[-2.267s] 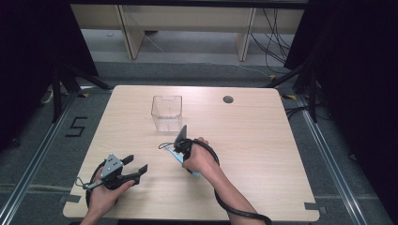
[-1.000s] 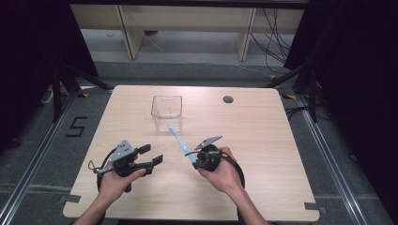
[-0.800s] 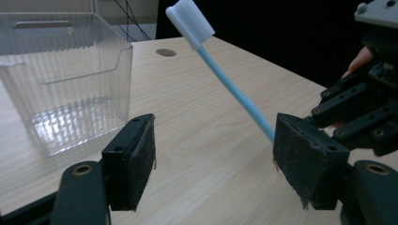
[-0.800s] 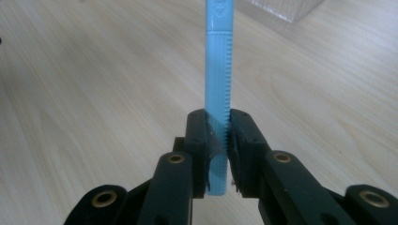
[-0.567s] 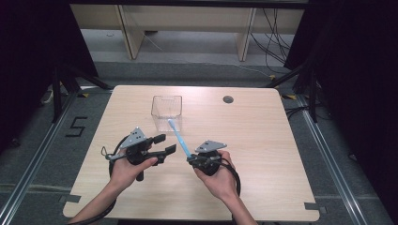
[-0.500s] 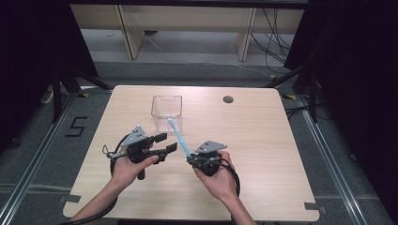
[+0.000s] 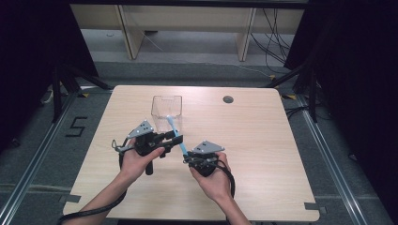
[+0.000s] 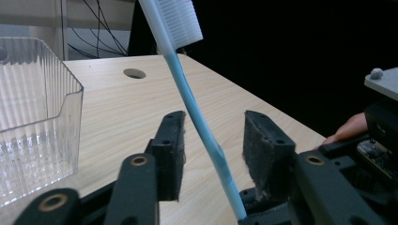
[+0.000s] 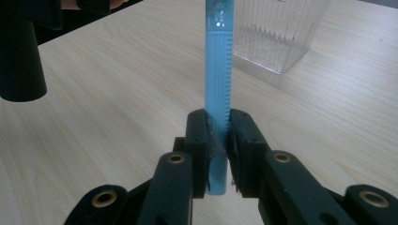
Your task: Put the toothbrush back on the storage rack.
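The toothbrush (image 7: 176, 137) stands slanted above the middle of the table (image 7: 263, 140), its handle end clamped in the right gripper (image 9: 217, 140) and its bristle head leaning away toward the clear bin (image 7: 166, 107) near the far edge. In the right gripper view the blue handle rises straight up from the shut jaws toward the bin (image 9: 277, 33).

The left gripper (image 8: 213, 140) comes at the handle from the side, so the long axis runs up through the gap between its pads. Its jaws have just been closing; in the left gripper view the handle (image 8: 197, 117) sits between them, closer to the left pad, but a gap shows on each side, so it does not yet grip. The bristles (image 8: 180, 18) are above and beyond the pads.

In the high view the left gripper (image 7: 173, 139) is at mid-handle and nearer the bin; the right gripper (image 7: 190, 159) is nearer the person. A handover to the left looks likely.

The table is pale wood with a cable hole (image 7: 228, 99) near its far edge. Beyond it are grey floor, cables and dark drapes.
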Demonstrator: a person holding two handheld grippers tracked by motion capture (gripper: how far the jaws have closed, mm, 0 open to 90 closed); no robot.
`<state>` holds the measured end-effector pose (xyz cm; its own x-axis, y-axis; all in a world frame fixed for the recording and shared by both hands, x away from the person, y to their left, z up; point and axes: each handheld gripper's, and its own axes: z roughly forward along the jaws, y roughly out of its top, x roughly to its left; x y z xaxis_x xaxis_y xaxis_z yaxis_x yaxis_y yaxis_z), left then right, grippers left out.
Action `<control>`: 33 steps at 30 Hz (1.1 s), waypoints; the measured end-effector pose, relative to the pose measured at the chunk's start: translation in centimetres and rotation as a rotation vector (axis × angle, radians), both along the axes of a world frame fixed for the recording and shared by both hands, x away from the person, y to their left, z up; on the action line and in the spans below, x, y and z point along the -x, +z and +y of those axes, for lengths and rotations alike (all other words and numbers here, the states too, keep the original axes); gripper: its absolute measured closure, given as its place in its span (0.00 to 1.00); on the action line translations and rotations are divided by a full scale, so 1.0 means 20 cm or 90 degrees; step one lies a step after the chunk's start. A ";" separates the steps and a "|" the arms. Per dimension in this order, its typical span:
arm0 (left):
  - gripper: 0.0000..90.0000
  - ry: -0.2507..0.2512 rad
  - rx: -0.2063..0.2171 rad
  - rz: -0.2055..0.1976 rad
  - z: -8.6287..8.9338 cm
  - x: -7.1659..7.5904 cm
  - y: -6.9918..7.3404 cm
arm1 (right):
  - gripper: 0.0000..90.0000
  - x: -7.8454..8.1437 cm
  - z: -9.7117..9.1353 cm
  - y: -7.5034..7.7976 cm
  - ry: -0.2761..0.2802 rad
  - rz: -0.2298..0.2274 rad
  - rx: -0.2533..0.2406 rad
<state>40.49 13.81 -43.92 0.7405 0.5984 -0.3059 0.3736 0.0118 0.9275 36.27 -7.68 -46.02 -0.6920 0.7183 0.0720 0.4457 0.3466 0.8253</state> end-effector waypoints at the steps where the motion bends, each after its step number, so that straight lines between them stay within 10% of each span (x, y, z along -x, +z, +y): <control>1: 0.71 -0.003 -0.002 -0.002 0.00 -0.01 0.00 | 0.88 0.00 0.00 0.00 0.001 -0.002 -0.001; 13: 0.94 -0.035 0.007 -0.026 -0.06 0.01 0.05 | 0.87 -0.01 0.04 0.00 -0.015 -0.010 -0.012; 21: 0.95 -0.021 -0.064 -0.107 -0.09 0.03 0.10 | 0.76 -0.02 0.04 0.01 -0.022 -0.020 -0.031; 33: 0.95 0.021 -0.077 -0.142 0.00 -0.04 0.11 | 0.61 -0.01 -0.19 -0.06 -0.072 -0.048 -0.025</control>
<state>41.21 13.77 -41.80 0.7611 0.6456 -0.0623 0.1608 -0.0947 0.9824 36.42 -11.50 -47.32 -0.6118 0.7893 0.0528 0.4161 0.2644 0.8700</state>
